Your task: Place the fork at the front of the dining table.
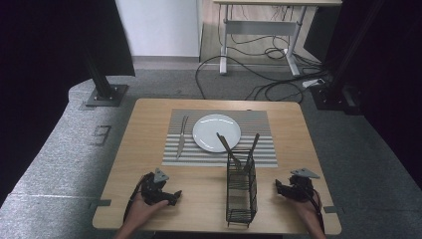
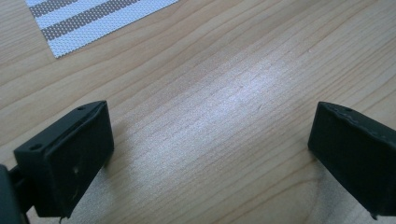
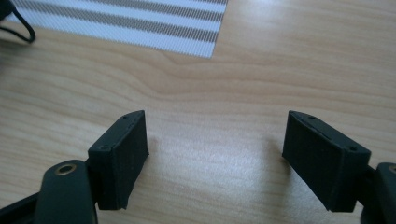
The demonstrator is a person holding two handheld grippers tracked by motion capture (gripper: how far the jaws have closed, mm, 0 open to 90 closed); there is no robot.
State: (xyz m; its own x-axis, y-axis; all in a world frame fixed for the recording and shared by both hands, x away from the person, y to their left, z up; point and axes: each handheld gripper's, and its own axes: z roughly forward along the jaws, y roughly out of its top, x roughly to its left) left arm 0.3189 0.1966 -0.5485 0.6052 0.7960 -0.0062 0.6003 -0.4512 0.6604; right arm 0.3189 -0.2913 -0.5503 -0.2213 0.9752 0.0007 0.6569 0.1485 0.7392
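Observation:
A white plate [image 1: 209, 134] lies on a striped placemat [image 1: 171, 152] at the middle of the wooden table [image 1: 149, 112]. A knife [image 1: 181, 137] lies on the mat left of the plate. A black wire caddy [image 1: 241, 188] stands in front of the mat with two utensils [image 1: 226, 144] sticking up out of it. My left gripper [image 1: 171, 195] rests near the front left edge, held by a hand, open with nothing between its jaws [image 2: 210, 154]. My right gripper [image 1: 280, 188] rests at the front right, also open over bare wood [image 3: 215, 154].
The mat's corner [image 2: 93, 23] shows ahead of the left gripper and the mat's edge [image 3: 140, 23] ahead of the right one. Beyond the table are a black stand base [image 1: 105, 94], a desk frame [image 1: 259, 30] and cables [image 1: 278, 74] on the floor.

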